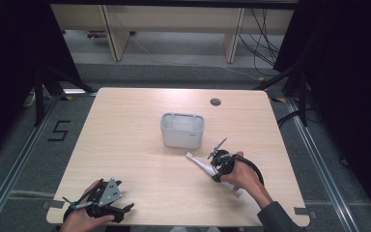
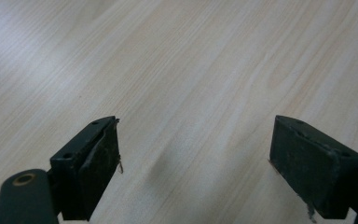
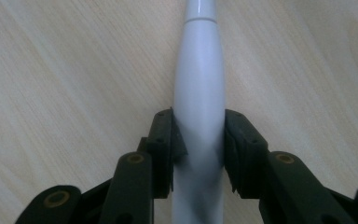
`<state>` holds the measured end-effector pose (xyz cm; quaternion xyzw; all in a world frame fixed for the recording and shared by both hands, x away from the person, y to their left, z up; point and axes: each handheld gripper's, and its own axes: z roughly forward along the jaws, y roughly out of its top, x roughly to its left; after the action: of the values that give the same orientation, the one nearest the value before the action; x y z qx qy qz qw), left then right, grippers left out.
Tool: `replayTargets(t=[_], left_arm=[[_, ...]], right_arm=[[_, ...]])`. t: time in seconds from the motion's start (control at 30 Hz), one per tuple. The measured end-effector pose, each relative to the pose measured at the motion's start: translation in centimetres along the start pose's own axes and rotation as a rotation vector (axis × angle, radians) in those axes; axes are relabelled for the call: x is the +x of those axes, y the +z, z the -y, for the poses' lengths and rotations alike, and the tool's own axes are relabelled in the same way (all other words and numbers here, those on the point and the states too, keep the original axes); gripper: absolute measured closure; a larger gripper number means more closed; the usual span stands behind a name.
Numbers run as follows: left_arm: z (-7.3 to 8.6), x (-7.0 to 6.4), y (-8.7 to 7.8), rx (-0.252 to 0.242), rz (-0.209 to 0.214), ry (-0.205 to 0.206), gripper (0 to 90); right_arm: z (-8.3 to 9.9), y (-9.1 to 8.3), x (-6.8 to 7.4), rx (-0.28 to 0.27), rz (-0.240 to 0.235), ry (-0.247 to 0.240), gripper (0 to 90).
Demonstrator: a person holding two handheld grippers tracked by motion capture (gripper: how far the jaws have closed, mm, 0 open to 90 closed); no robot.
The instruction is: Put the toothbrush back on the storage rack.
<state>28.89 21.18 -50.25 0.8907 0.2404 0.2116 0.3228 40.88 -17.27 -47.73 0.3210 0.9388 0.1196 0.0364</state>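
A white electric toothbrush [image 1: 200, 164] lies on the wooden table [image 1: 135, 130], its brush head pointing toward a grey rectangular holder [image 1: 182, 129] at the table's middle. My right gripper [image 1: 218, 166] is shut on the toothbrush handle [image 3: 199, 107]; both black pads press its sides. My left gripper [image 1: 118, 205] rests near the front left edge of the table, held by a hand. In the left gripper view the left gripper [image 2: 193, 158] stands open over bare wood with nothing between the jaws.
A small round cable hole [image 1: 215, 102] sits near the table's far edge. Beyond the table are wooden furniture legs [image 1: 116, 34] and loose cables [image 1: 263, 43] on the floor. Black curtains flank both sides.
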Motion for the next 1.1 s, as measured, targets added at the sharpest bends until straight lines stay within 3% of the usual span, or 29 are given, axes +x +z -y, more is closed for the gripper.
replayTargets(t=[0.2, 0.23, 0.27, 0.3, 0.33, 0.4, 0.43, 0.5, 0.53, 0.7, 0.73, 0.77, 0.87, 0.9, 1.07, 1.1], left_arm=[[0.0, 0.0, 0.0, 0.002, -0.002, 0.003, 15.4], [0.0, 0.0, 0.0, 0.0, -0.002, 0.002, 15.4], [0.0, 0.0, 0.0, 0.001, -0.001, 0.003, 15.4], [0.0, 0.0, 0.0, -0.001, 0.0, 0.0, 15.3], [0.0, 0.0, 0.0, -0.002, 0.0, -0.001, 15.4], [0.0, 0.0, 0.0, -0.012, -0.001, -0.013, 15.3], [0.0, 0.0, -0.1, -0.004, -0.001, -0.003, 15.3], [0.0, 0.0, 0.0, -0.001, 0.0, 0.0, 15.4], [0.0, 0.0, 0.0, 0.0, -0.001, 0.0, 15.4], [0.0, -0.1, 0.0, -0.012, 0.0, -0.013, 15.4], [0.0, -0.1, 0.0, -0.012, -0.001, -0.012, 15.4], [0.0, 0.0, -0.1, -0.001, -0.002, 0.002, 15.3], [0.0, 0.0, 0.0, -0.001, -0.001, 0.0, 15.4], [0.0, 0.0, -0.1, 0.0, -0.003, 0.002, 15.4], [0.0, 0.0, -0.1, 0.0, -0.003, 0.003, 15.3], [0.0, 0.0, -0.1, -0.001, -0.003, 0.004, 15.3]], right_arm=[[-0.5, 0.1, 0.0, 0.056, 0.03, -0.025, 65.6], [-0.6, 0.2, -0.1, 0.058, 0.035, -0.06, 65.6], [-0.7, 0.2, 0.1, 0.064, 0.029, -0.028, 65.6], [-0.8, 0.2, 0.1, 0.065, 0.025, -0.051, 65.6], [-0.9, 0.1, 0.4, 0.08, 0.026, -0.011, 65.6], [-1.1, 0.1, 0.1, 0.095, 0.016, -0.042, 65.6], [-1.1, 0.1, 0.3, 0.097, 0.019, -0.02, 65.7], [-1.3, 0.2, 0.2, 0.1, 0.024, -0.067, 65.7], [-1.3, 0.2, 0.4, 0.108, 0.028, -0.038, 65.7], [-1.8, 0.2, 0.6, 0.14, 0.037, -0.081, 65.7], [-1.8, 0.3, 0.7, 0.136, 0.04, -0.062, 65.7], [-1.9, 0.3, 0.7, 0.143, 0.039, -0.079, 65.8], [-2.0, 0.3, 0.7, 0.143, 0.037, -0.087, 65.8], [-2.0, 0.2, 0.8, 0.153, 0.038, -0.069, 65.8], [-2.2, 0.4, 0.9, 0.165, 0.047, -0.09, 65.9], [-2.4, 0.4, 0.9, 0.181, 0.066, -0.095, 66.0]])
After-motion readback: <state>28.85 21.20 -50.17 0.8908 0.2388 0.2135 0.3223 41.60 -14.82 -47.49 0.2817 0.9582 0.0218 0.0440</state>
